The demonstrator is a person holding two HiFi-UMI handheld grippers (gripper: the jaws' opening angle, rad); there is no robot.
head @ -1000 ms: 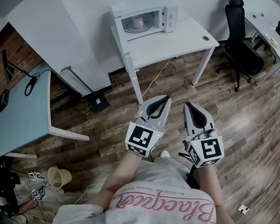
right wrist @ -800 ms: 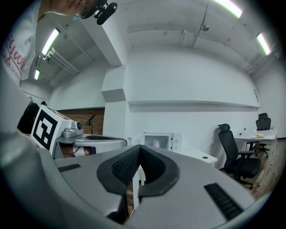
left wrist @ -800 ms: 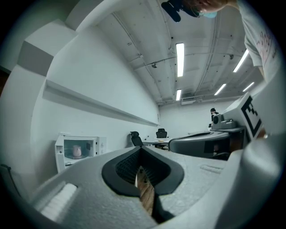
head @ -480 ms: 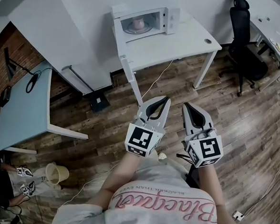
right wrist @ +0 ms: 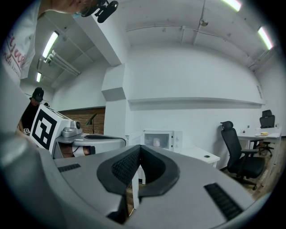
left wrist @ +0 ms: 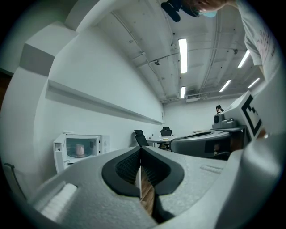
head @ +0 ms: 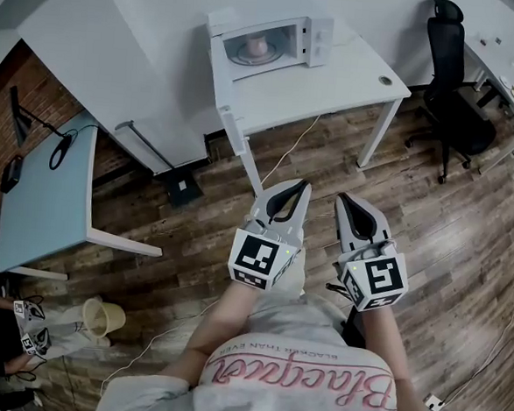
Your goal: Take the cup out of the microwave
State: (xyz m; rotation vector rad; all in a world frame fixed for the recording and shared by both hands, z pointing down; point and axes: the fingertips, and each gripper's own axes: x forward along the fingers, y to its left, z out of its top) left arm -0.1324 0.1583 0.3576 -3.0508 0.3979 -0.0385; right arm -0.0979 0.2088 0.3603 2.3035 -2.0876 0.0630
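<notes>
**Both grippers closed and empty; cup inside the microwave across the room**

The head view looks down on the grey left gripper (head: 306,184) and the grey right gripper (head: 340,197). They are held side by side over the brown wood-plank floor (head: 194,231), and both point toward a white rectangular table (head: 336,83) well ahead. A white box-shaped microwave (head: 314,37) sits at that table's far left corner. A pale pink cup (head: 253,44) stands inside it, and the door appears swung aside to the left. Only this view shows the pale blue-grey side table (head: 43,194) at the left, the beige bin (head: 100,317) on the floor and the thin cable (head: 289,150) hanging from the white table.

In the left gripper view, the left gripper (left wrist: 140,154) has its jaws pressed together with nothing between them. The cup (left wrist: 80,150) is small and off to the left, and long ceiling strip lights (left wrist: 182,56) run overhead, out of the head view's sight. In the right gripper view, the right gripper (right wrist: 139,150) is likewise closed on nothing. There the cup (right wrist: 156,142) lies almost straight ahead above the tips, and a red brick wall (right wrist: 85,118) shows at the left.

A black wheeled office chair (head: 454,91) stands right of the white table, near a second white desk (head: 500,55). Between the grippers and the microwave lie floor and bare tabletop.
</notes>
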